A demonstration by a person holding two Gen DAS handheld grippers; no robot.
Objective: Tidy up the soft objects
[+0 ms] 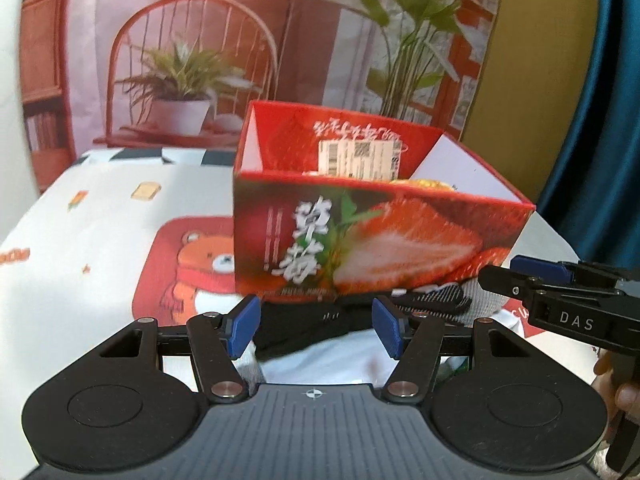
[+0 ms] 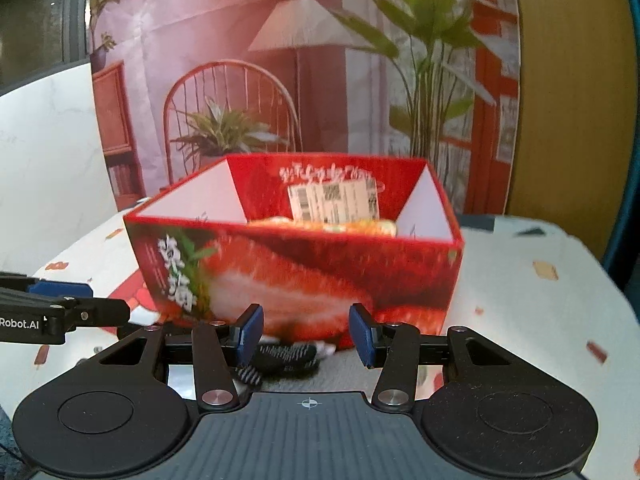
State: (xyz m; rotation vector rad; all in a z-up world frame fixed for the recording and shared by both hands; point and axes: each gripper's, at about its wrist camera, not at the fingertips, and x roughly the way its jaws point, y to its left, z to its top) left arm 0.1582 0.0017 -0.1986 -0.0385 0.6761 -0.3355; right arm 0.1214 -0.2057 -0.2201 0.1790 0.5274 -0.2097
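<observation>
A red strawberry-print box [image 1: 360, 232] [image 2: 320, 272] stands open-topped on the table, with a yellow-orange item [image 1: 428, 184] [image 2: 332, 225] showing above its front wall. Against the box's near side lie a black cloth [image 1: 304, 328], a black-and-white striped sock [image 1: 436, 300] [image 2: 288, 354] and a grey cloth [image 1: 486, 300] [image 2: 332, 372]. My left gripper [image 1: 316, 326] [image 2: 92, 300] is open, and the black cloth lies across the gap just beyond its blue pads. My right gripper [image 2: 306, 334] [image 1: 516, 276] is open over the striped sock, with its pads pressing on nothing.
The table wears a white cloth [image 1: 100, 220] [image 2: 520, 300] with a red bear print. A printed backdrop [image 1: 192, 60] of a chair and plants hangs behind the box. A blue curtain [image 1: 600, 120] hangs at the right. A person's fingers [image 1: 624, 392] hold the right gripper's handle.
</observation>
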